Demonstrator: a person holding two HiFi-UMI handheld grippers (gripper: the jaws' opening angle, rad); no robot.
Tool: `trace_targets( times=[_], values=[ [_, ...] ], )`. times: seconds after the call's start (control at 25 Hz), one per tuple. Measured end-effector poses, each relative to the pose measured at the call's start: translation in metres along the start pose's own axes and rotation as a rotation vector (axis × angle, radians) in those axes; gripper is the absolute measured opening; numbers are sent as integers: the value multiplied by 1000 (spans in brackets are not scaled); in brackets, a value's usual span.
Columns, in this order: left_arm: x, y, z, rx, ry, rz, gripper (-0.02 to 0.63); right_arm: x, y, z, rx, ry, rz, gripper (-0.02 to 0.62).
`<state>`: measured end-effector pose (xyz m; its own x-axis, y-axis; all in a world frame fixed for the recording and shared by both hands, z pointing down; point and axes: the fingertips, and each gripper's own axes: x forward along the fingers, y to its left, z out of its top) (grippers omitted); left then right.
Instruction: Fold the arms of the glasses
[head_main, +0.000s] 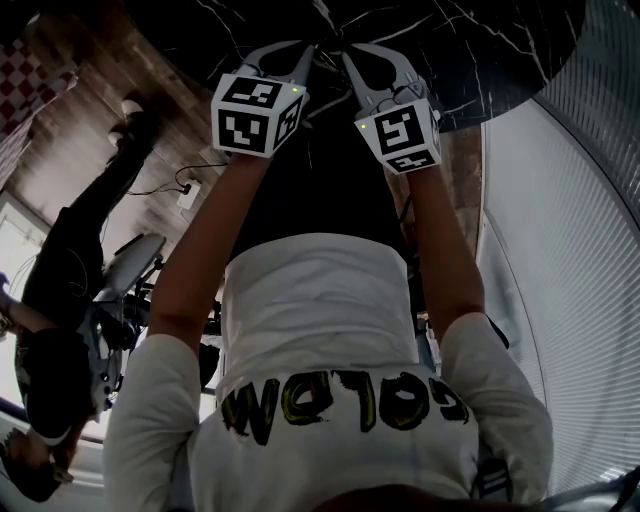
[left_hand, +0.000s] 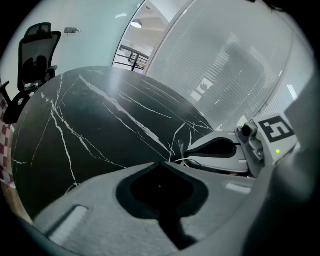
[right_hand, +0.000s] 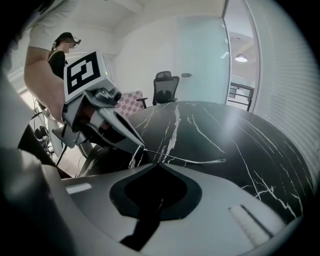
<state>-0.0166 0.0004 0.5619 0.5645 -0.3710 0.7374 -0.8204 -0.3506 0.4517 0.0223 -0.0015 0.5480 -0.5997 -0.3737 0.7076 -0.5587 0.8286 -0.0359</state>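
- The left gripper has its jaws closed. The right gripper view shows its tip pinching the near-left end of the glasses.
- The glasses are thin wire. One arm stretches from that tip out to the right, low over the black marble table. It is too fine to tell if it touches the top.
- The right gripper has its jaws together at the tip. The wire arm passes just beyond that tip, and I cannot tell whether it is caught there.
- In the head view both grippers point away from the person, tips close together over the near edge of the table.
- A white T-shirt fills the near part of that view.
- An office chair stands at the table's far side.
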Motion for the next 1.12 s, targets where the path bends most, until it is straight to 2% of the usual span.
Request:
trace_targets(
  times=[0.28, 0.4, 0.64, 0.76, 0.84, 0.92, 1.0, 1.12],
  values=[
    [2, -2, 3, 21, 0, -2, 2, 2, 22, 7, -38, -39, 98, 3],
    [4, -4, 3, 29, 3, -4, 2, 2, 22, 10, -61, -35, 99, 3],
    [-8, -1, -5, 13, 12, 10, 2, -23, -2, 30, -58, -92, 30, 3],
    [-19, -4, -17, -2, 26, 13, 2, -44, -39, 35, -40, -115, -86, 3],
    [-24, -6, -26, -11, 39, 15, 2, -51, -72, 20, -12, -76, -182, 3],
    [-25, -9, -36, -20, 54, 14, 2, -51, -95, -3, 2, -6, -241, 3],
    [-22, -13, -42, -25, 66, 11, 2, -49, -104, -22, 3, 46, -253, 3],
    [-16, -18, -44, -33, 64, 1, 2, -42, -98, -35, -4, 72, -219, 3]
  ],
)
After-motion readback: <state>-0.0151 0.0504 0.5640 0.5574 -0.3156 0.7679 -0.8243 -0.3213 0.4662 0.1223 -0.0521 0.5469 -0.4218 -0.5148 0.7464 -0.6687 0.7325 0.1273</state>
